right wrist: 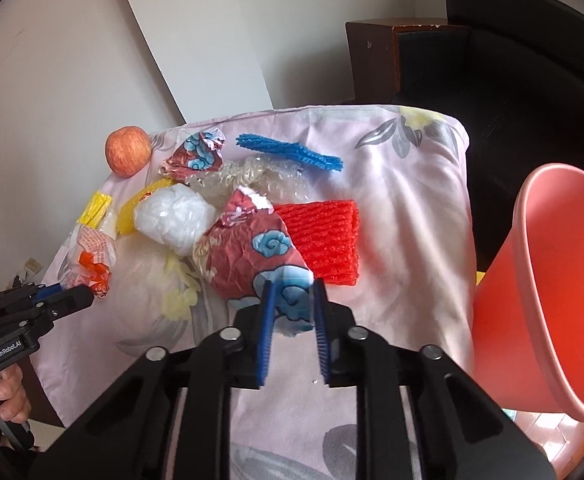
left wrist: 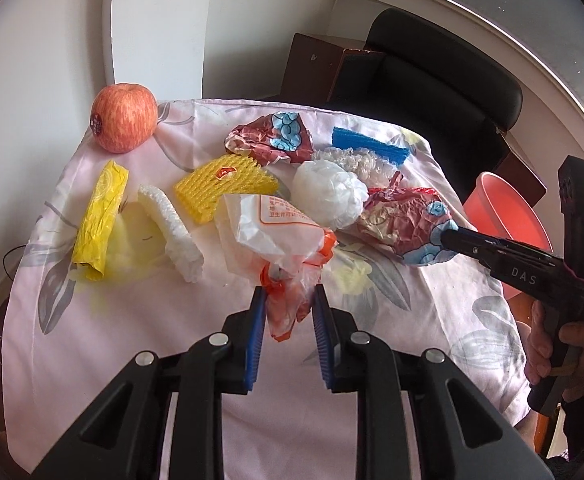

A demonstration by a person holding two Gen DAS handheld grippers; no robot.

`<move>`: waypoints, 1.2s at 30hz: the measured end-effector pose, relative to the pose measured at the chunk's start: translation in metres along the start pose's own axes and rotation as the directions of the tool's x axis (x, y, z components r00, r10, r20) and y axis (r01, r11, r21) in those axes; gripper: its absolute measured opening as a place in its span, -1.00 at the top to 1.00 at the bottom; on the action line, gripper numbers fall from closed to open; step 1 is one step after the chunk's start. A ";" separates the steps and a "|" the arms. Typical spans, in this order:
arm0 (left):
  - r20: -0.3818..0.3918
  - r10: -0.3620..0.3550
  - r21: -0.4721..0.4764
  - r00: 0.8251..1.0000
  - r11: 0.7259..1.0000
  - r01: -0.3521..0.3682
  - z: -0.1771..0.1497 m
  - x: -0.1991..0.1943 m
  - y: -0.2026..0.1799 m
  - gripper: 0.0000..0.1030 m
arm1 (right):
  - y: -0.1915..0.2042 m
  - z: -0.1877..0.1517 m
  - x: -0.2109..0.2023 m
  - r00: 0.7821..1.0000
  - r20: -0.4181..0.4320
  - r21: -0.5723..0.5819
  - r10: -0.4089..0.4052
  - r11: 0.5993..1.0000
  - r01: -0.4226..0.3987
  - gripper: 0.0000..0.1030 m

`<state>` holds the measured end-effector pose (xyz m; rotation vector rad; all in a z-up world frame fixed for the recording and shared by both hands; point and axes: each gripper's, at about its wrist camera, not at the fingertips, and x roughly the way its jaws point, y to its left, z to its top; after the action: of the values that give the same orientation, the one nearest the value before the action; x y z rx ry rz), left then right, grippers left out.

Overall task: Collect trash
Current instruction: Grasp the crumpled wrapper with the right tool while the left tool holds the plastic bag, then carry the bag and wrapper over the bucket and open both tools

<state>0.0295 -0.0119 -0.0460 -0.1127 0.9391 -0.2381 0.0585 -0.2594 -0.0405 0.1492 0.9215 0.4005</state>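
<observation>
Trash here is light, crinkly stuff: left gripper (left wrist: 287, 300) pinches the plastic bag (left wrist: 267, 232), right gripper (right wrist: 294, 300) the red wrapper (right wrist: 251, 256).

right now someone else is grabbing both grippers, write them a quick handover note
Left gripper: closed on the tail of the white and orange plastic bag, which lies on the tablecloth.
Right gripper: closed on the near edge of the red and blue wrapper, not lifted.
Orange bin: past the table's right edge; its inside shows no trash.
Done: both grips made, nothing dropped in yet.
Left: bin these two, then the second red and blue wrapper, white bag ball, yellow net, red net, blue net, white foam, yellow wrapper, clear wrap. The apple is probably not trash.
</observation>
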 end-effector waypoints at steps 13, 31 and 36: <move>0.003 -0.037 0.070 0.999 0.997 0.037 0.023 -0.005 -0.039 0.57 | 0.009 0.002 -0.062 0.993 0.114 0.057 0.021 0.998 -0.028 0.86; -0.031 -0.089 0.226 0.996 0.970 0.094 0.076 0.020 -0.146 0.57 | -0.055 0.000 -0.126 0.968 0.218 0.216 -0.122 0.974 0.074 0.86; -0.035 -0.108 0.278 0.993 0.954 0.114 0.084 0.023 -0.175 0.57 | -0.073 -0.001 -0.140 0.955 0.237 0.268 -0.180 0.957 0.113 0.86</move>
<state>0.0837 -0.1883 0.0198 0.0984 0.9105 -0.4747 0.0027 -0.3820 0.0413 0.3556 0.7151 0.1180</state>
